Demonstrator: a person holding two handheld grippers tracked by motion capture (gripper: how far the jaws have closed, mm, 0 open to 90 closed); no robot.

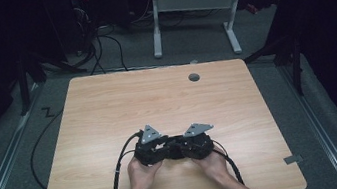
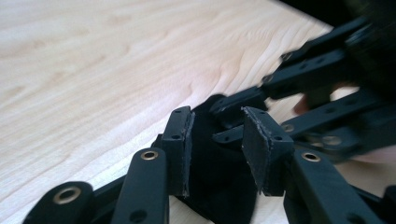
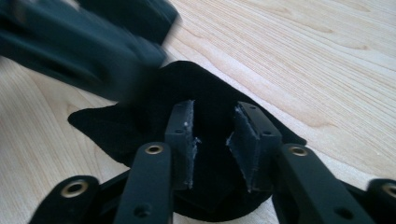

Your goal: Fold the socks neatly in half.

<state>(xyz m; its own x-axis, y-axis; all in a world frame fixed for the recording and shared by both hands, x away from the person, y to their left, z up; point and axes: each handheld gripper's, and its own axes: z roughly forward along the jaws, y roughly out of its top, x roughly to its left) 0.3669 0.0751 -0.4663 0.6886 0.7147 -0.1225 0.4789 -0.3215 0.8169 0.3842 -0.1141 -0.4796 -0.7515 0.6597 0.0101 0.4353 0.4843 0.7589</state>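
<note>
- High view: left gripper [image 1: 160, 148] and right gripper [image 1: 184, 146] meet nose to nose near the bench [image 1: 108, 108] front edge; the cloth is hidden there.
- Left gripper view: jaws parted above a black cloth [image 2: 219, 186], pads clear of it.
- Right gripper view: the cloth [image 3: 116, 121] lies crumpled flat on the wood, jaws parted over it, gripping nothing.

Counter [image 1: 108, 108] carries one item: a cloth [image 3: 140, 116], lying flat near the near edge, about midway between the left and right edges. Left tongs [image 1: 164, 145] and right tongs [image 1: 177, 146] sit over the cloth, tips facing each other, left tongs toward the left edge, right tongs toward the right edge. Both hands rest on the counter just before the near edge, behind the tongs. A grommet hole [image 1: 194, 77] lies near the far edge, right of centre. Behind the far edge, on the floor, stands a desk frame [image 1: 192, 15].
</note>
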